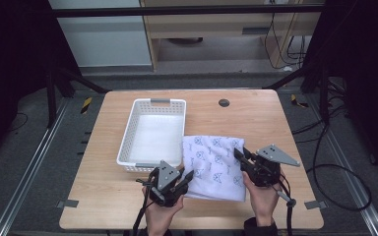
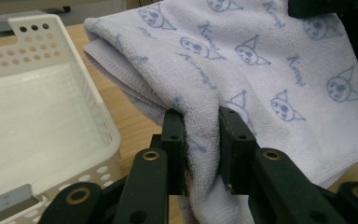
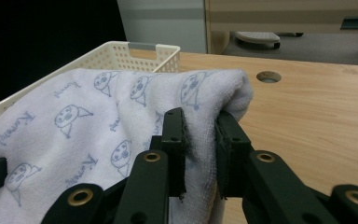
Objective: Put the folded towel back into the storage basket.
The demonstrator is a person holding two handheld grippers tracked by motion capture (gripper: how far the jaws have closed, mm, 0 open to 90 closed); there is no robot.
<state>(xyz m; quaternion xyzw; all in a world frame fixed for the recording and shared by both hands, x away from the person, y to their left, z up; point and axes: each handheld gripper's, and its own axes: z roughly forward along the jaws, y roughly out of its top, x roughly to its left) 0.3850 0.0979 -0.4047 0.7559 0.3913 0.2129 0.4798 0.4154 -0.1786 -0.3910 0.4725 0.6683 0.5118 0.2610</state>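
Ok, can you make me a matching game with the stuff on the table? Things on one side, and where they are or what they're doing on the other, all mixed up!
Things:
1. towel
2. basket
3. left gripper
4. round hole in the table

Places or states:
A. white, nothing inside it, standing left of the towel
B. at the far edge of the table, nothing on it
C. folded, pale with blue cartoon faces, pinched on both sides
D. shut on the towel's near left edge

Pairs: 1-C, 2-A, 3-D, 4-B
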